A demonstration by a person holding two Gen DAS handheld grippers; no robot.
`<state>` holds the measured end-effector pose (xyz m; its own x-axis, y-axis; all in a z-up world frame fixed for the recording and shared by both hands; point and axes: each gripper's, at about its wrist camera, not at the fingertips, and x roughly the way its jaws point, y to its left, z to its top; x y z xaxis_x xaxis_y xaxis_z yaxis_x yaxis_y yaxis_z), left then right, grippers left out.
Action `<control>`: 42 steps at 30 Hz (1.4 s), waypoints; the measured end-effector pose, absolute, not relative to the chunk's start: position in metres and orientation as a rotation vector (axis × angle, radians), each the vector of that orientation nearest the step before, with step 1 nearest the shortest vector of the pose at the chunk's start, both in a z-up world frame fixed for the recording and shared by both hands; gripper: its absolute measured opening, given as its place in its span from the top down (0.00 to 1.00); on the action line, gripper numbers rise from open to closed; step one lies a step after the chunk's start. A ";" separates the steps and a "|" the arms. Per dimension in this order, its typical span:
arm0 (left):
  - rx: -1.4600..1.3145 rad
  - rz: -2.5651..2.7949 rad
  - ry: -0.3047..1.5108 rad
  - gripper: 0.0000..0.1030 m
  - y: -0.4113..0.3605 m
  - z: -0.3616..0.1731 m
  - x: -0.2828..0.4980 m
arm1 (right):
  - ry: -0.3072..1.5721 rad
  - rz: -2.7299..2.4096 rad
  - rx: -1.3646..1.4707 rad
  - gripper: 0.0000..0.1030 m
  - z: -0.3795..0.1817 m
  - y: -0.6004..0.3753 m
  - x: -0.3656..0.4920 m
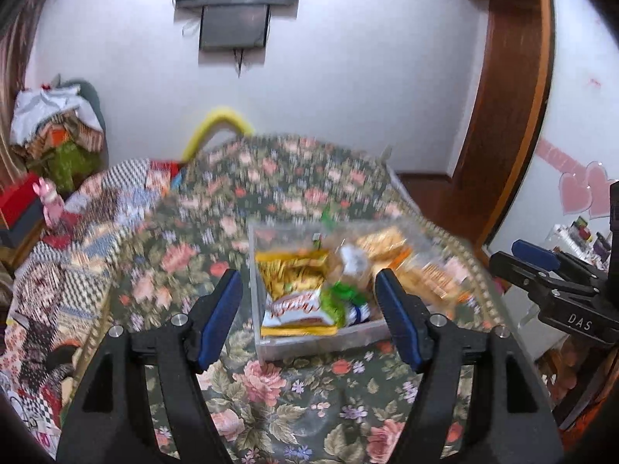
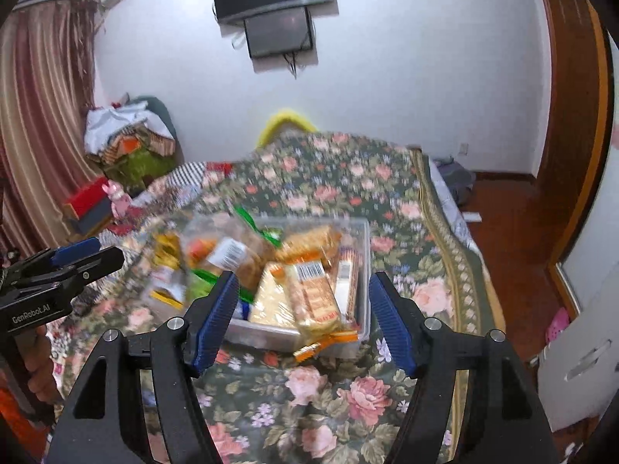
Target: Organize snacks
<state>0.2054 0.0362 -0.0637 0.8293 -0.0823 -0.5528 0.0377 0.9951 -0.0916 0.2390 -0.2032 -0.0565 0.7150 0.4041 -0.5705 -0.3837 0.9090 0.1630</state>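
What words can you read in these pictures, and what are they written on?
"DAS": on the right hand-held gripper, seen from the left wrist view.
"GenRobot.AI": on the left hand-held gripper, seen from the right wrist view.
Snack packets in the clear box: print and barcodes too blurred to read.
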 end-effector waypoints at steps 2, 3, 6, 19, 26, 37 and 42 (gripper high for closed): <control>-0.072 -0.074 0.541 0.31 0.033 -0.047 0.192 | 0.597 0.447 0.042 0.35 -0.040 -0.206 0.227; -0.070 -0.081 0.521 0.30 0.031 -0.039 0.186 | 0.581 0.451 0.044 0.35 -0.035 -0.206 0.222; -0.074 -0.093 0.462 0.25 0.026 -0.018 0.166 | 0.524 0.461 0.051 0.31 -0.017 -0.209 0.205; -0.051 -0.076 0.299 0.00 0.015 0.021 0.108 | 0.347 0.454 0.056 0.00 0.022 -0.208 0.150; -0.046 -0.069 0.302 0.00 0.009 0.020 0.100 | 0.332 0.443 0.054 0.00 0.022 -0.208 0.144; -0.043 -0.060 0.296 0.00 0.009 0.016 0.094 | 0.330 0.419 0.043 0.00 0.019 -0.209 0.137; -0.042 -0.057 0.298 0.00 0.009 0.013 0.095 | 0.336 0.408 0.040 0.00 0.018 -0.209 0.136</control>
<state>0.0953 0.0085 0.0133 0.9544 -0.0619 -0.2919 0.0494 0.9975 -0.0500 0.1362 -0.2092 0.0177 0.8638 0.3954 -0.3121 -0.3823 0.9180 0.1051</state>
